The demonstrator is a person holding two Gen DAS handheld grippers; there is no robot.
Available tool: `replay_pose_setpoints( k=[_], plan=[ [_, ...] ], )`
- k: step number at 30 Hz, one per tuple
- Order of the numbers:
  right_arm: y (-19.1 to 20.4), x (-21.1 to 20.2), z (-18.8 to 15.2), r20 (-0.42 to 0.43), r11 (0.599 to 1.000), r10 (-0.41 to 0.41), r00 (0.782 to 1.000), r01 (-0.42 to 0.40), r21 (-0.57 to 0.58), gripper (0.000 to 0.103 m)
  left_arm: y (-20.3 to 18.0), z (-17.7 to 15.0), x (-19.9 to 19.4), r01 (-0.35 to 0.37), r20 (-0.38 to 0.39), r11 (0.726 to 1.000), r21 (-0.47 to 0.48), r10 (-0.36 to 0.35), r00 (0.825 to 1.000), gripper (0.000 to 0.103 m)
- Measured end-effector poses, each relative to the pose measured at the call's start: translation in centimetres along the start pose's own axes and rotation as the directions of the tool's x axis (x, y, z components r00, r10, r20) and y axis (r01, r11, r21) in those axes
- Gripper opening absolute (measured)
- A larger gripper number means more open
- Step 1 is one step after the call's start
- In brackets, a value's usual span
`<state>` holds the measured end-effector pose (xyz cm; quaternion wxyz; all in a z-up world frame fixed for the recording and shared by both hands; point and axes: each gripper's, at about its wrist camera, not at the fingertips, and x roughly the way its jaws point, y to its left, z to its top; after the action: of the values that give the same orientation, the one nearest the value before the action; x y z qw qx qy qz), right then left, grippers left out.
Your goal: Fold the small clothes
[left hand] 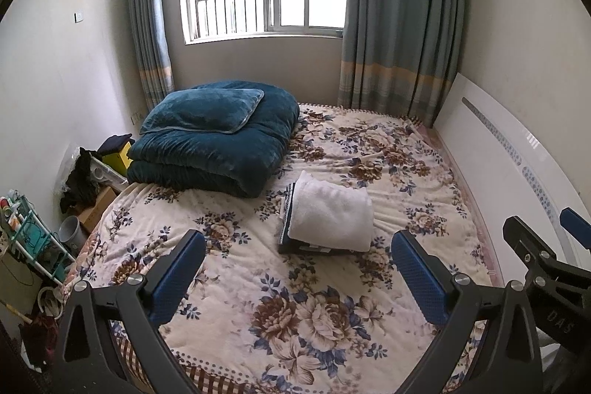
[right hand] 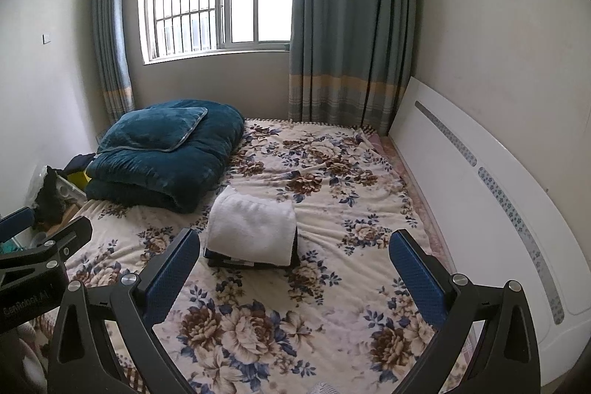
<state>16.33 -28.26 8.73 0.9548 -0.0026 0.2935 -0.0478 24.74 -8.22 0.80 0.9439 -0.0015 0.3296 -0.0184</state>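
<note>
A folded white fluffy garment (left hand: 332,215) lies on top of a folded dark navy garment (left hand: 295,246), stacked in the middle of the floral bed (left hand: 258,312). The stack also shows in the right wrist view, white piece (right hand: 253,228) over dark piece (right hand: 236,263). My left gripper (left hand: 299,268) is open and empty, held above the bed in front of the stack. My right gripper (right hand: 295,264) is open and empty, also in front of the stack, to its right. Each gripper shows at the edge of the other's view.
A folded teal quilt with a pillow (left hand: 214,139) sits at the bed's far left. A white headboard (left hand: 509,150) runs along the right. Curtains and a window are behind. Boxes, a shelf rack (left hand: 29,239) and clutter stand on the floor at left.
</note>
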Motion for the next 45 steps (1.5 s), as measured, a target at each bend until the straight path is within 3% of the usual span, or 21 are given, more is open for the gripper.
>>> replay_pose_setpoints(
  k=[45],
  plan=[
    [1.0, -0.1, -0.6, 0.006, 1.0, 0.012, 1.0, -0.012, 0.004, 0.103, 0.1, 0.0, -1.3, -0.025, 0.017, 1.0, -0.007, 0.025, 1.0, 0.103]
  ],
)
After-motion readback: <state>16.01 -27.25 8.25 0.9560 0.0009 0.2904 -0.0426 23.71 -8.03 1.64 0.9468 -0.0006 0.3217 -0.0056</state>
